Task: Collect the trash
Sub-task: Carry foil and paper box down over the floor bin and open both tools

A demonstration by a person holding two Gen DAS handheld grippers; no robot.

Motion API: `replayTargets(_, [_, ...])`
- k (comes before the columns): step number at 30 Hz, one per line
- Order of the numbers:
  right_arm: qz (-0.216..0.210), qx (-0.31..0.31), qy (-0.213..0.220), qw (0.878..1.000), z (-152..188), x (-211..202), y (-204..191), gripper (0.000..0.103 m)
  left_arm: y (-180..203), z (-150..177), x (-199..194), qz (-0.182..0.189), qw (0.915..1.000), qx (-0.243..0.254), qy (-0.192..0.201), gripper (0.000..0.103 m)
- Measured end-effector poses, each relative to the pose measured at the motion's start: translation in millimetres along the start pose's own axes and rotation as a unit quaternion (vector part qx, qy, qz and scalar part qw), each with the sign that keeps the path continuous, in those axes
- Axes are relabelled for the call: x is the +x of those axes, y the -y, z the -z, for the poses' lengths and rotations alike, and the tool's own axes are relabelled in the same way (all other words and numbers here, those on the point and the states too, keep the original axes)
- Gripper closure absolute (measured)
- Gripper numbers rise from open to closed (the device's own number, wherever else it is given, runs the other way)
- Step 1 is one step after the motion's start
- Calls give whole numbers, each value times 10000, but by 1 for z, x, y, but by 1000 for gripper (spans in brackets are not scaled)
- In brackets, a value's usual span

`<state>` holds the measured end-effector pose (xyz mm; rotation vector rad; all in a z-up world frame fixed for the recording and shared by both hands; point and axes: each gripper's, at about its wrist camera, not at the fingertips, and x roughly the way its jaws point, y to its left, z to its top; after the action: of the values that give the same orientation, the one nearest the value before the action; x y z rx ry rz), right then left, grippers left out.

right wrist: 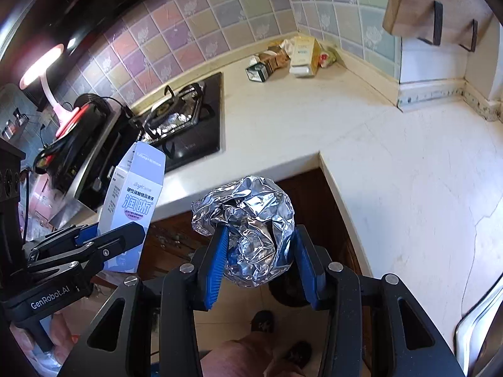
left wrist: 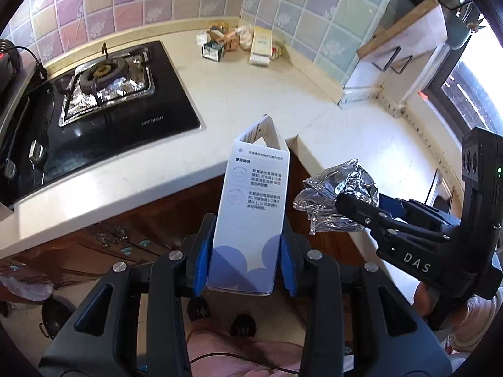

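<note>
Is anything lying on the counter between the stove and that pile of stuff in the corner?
No. Between the stove and the corner pile the cream counter lies bare, which the left wrist view shows; the right wrist view agrees.

Crinkled shiny foil ball (right wrist: 248, 229) (metallic); matt cardboard carton (left wrist: 251, 201).

Black gas hob (left wrist: 103, 94) w/ foil-lined burner sits in my pale surface (left wrist: 251, 94); pastel tiled wall (left wrist: 157, 0) behind, pink lamp (right wrist: 47, 72) far left, wood cabinets (left wrist: 157, 220) below.
</note>
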<state>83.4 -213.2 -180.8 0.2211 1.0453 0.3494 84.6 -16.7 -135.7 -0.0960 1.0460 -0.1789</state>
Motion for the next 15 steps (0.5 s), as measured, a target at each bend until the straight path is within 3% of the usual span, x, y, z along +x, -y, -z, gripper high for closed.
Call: replayTargets(15, [778,-107,-703,9944,64,89,24,62,-11,56,98,158,9946,184,-1014,69])
